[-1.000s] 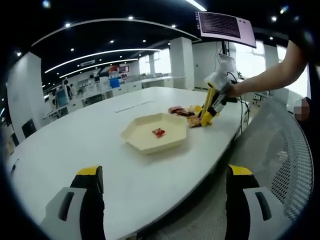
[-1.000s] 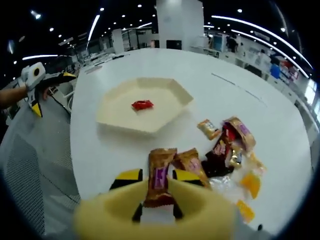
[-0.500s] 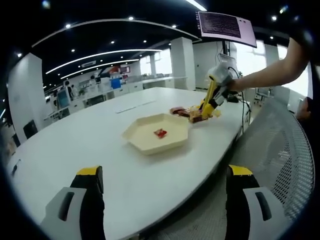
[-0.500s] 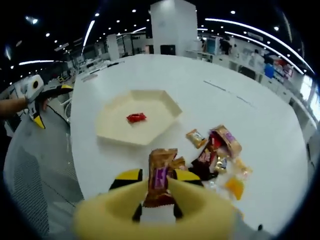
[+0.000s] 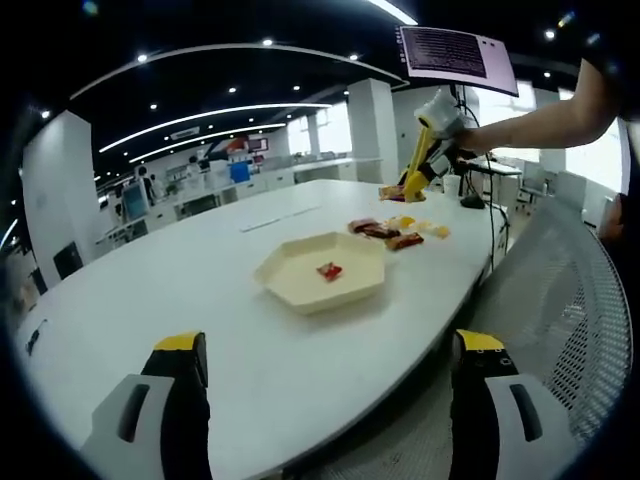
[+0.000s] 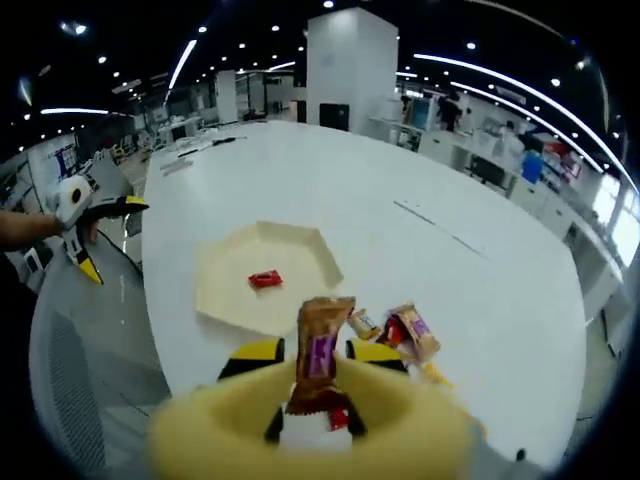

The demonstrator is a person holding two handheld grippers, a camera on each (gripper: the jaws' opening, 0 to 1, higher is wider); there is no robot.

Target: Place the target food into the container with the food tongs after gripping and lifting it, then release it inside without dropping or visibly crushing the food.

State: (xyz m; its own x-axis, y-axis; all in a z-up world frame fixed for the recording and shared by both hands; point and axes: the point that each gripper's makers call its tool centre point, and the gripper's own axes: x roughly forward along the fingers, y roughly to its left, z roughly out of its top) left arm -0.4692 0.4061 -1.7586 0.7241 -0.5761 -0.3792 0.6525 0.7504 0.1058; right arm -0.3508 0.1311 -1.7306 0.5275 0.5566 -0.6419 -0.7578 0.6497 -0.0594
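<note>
In the right gripper view, the right gripper [image 6: 318,385] rose from the bottom centre of the frame with its yellow-tipped jaws clamped on a brown snack packet [image 6: 320,350]. The packet stood upright between the jaws, carried a purple label, and sat clear above the white table [image 6: 480,300]. The yellow food tongs [image 6: 300,435] appeared as a blurred curved band across the bottom of the frame, just below the jaws.

The cream hexagonal container [image 6: 225,290] lay on the table at centre left of the frame, beyond the held packet. One small red wrapped candy [image 6: 264,279] rested inside it. A loose pile of snack packets [image 6: 405,335] lay on the table just right of the jaws, beside the container and apart from it. The left gripper [image 6: 85,215] appeared at the left edge of the frame, off the table's edge, held by a hand.

In the left gripper view, the left gripper [image 5: 325,400] showed its two black, yellow-capped jaws at lower left and lower right, set wide apart with nothing between them. The container [image 5: 290,290] lay at frame centre with the red candy [image 5: 328,270] inside. The pile [image 5: 395,232] lay to its upper right. The right gripper [image 5: 428,165] hung in the upper right, above the pile, held by a person's arm [image 5: 540,125].
</note>
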